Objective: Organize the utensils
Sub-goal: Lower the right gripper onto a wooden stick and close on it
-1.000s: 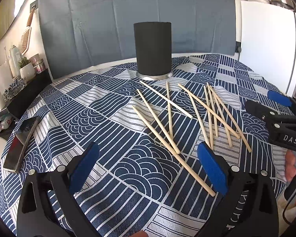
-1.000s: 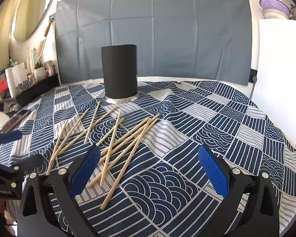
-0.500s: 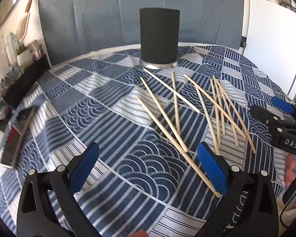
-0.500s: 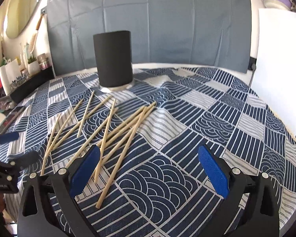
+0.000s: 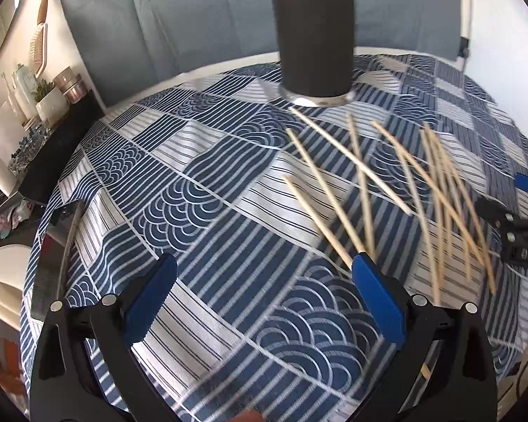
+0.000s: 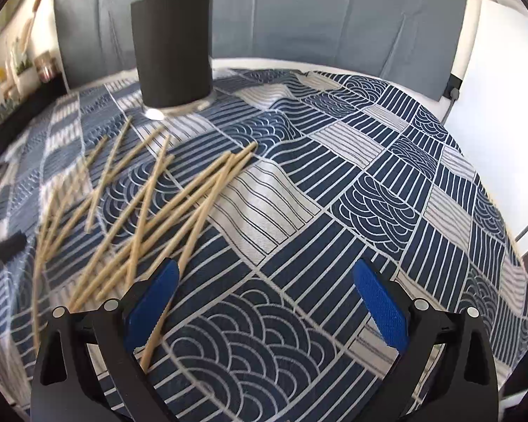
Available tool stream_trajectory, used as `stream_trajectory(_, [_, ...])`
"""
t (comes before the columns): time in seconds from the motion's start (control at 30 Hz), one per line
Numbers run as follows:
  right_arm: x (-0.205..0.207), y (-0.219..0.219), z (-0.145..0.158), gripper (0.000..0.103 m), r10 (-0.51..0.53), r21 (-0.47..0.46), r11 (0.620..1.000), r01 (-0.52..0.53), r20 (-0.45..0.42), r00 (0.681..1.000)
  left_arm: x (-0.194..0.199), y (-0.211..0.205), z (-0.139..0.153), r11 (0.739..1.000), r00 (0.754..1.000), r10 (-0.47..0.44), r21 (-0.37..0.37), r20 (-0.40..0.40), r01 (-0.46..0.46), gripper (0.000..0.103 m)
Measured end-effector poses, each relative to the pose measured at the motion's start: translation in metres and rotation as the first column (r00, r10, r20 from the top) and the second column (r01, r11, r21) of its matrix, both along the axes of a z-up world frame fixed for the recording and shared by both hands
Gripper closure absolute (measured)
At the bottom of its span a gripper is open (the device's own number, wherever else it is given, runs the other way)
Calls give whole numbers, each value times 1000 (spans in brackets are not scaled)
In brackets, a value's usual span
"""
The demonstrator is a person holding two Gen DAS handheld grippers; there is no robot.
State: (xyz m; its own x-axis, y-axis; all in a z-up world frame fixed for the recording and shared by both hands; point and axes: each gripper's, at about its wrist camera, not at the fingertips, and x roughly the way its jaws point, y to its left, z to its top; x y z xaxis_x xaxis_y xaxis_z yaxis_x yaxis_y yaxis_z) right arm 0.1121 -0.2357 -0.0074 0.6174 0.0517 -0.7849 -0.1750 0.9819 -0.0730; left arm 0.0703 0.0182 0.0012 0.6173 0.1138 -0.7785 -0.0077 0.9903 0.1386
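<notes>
Several wooden chopsticks lie scattered on the blue patterned tablecloth; they also show in the right wrist view. A tall black cylindrical holder stands upright at the back of the table, also in the right wrist view. My left gripper is open and empty, low over the cloth, with the chopsticks just ahead and right of it. My right gripper is open and empty, with chopstick ends at its left finger. The right gripper shows at the right edge of the left wrist view.
A white cabinet stands right of the table. A dark shelf with jars and a plant runs along the left. A phone lies at the table's left edge. A grey sheet covers the wall behind.
Both grippers have moved forward and lower toward the chopsticks and holder, which now look larger. Both stay open and empty. The chopsticks have not moved.
</notes>
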Motion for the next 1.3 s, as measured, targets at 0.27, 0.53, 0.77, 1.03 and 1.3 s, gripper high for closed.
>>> stream_trajectory(0.27, [11,-2,-5,8,25,2,1000,-25,-39,999,29,0,-17,999,994,31,-14,-107,-33,4])
stream_trajectory(0.53, [25,-11,-9,7,60,90,995,-48,-133,989,28,16,-23,992,996,0,-127,-84,-10,4])
stream_trajectory(0.77, [48,-18,-1,8,93,187,982,-34,-317,944,26,20,-22,987,987,-110,-128,-115,95,4])
stream_trajectory(1.03, [55,17,-5,7,112,72,993,-92,-369,923,29,20,-23,975,957,-210,-122,-200,188,4])
stream_trajectory(1.3, [57,19,-6,8,217,62,976,-209,-367,905,31,28,-17,948,924,-314,-123,-217,293,32])
